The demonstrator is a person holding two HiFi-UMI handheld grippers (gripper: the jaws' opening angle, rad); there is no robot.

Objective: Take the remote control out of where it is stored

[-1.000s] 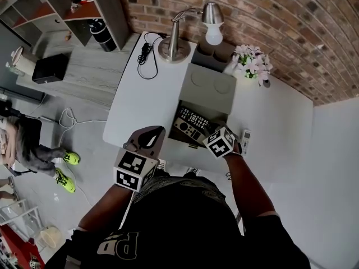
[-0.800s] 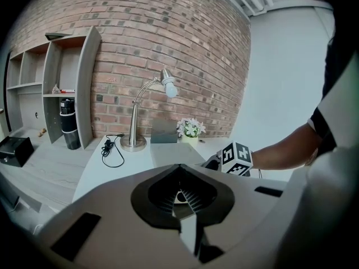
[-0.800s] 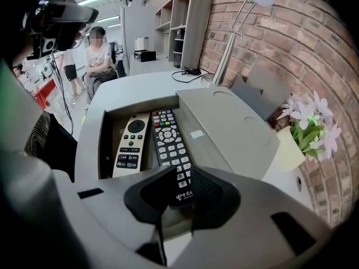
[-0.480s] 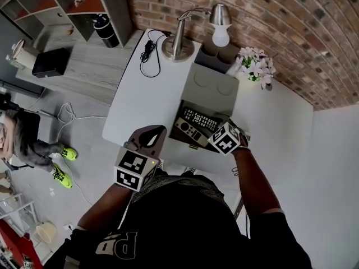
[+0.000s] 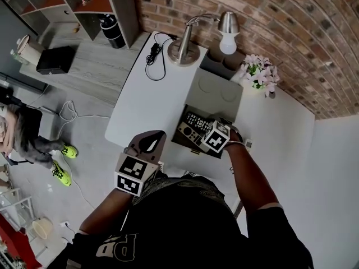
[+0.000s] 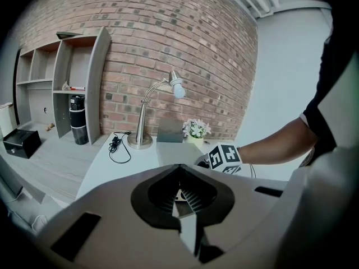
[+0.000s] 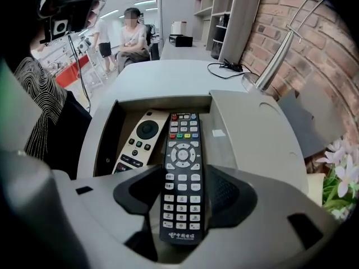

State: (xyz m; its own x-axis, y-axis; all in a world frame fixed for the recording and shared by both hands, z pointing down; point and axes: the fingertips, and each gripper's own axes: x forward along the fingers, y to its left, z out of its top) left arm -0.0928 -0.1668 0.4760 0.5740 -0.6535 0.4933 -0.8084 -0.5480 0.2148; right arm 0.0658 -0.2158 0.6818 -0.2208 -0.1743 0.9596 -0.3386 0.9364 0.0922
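Observation:
An open grey storage box (image 5: pixel 180 118) on the white table holds a black remote control (image 7: pixel 182 172) and a beige remote (image 7: pixel 137 144) beside it. In the head view the black remote (image 5: pixel 196 121) lies at the box's far side. My right gripper (image 7: pixel 182 206) points steeply down into the box. Its jaws have just been opening; the black remote lies between them with a gap on each side, untouched by the pads. My left gripper (image 5: pixel 147 142) hangs shut and empty off the table's near left edge.
The box's grey lid (image 5: pixel 216 94) is slid back toward the brick wall. A desk lamp (image 5: pixel 185 49), a coiled cable (image 5: pixel 154 52) and a flower pot (image 5: pixel 259 72) stand behind it. A person (image 5: pixel 22 133) sits on the floor side at left.
My right gripper has moved left from the table beside the box to over the box, rolled, and spread its jaws around the black remote. The left gripper stayed put.

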